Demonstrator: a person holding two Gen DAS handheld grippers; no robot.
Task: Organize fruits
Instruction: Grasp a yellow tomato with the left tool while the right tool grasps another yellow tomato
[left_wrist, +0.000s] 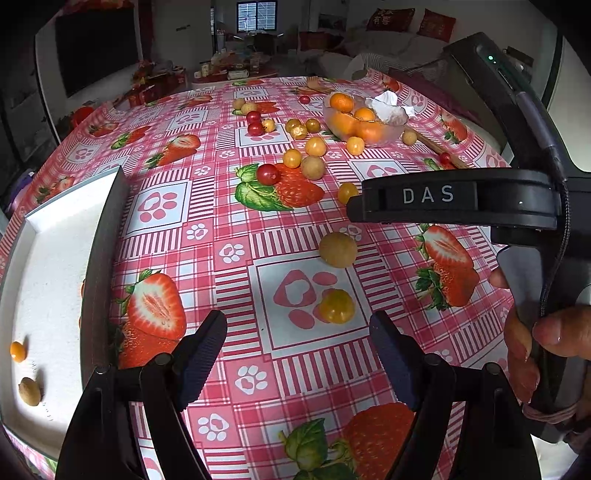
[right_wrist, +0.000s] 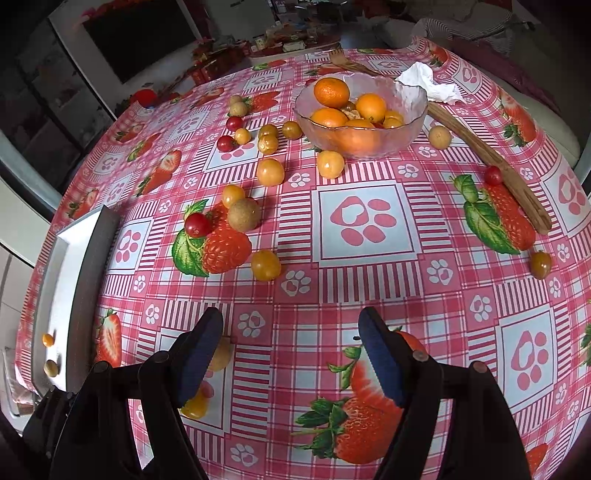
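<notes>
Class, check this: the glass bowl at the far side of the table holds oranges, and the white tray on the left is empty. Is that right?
Not quite. The glass bowl does hold oranges, but the white tray is not empty: the left wrist view shows two small fruits in it, a small orange one and a brownish one.

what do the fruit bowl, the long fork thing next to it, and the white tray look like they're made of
Bowl: clear glass, or possibly plastic; see-through, rippled wall, glossy.
Fork: wood, matte; brown grain streaks along the handle.
Tray: probably foam; white, grainy, dull surface, thick rim. Hard to be sure.
</notes>
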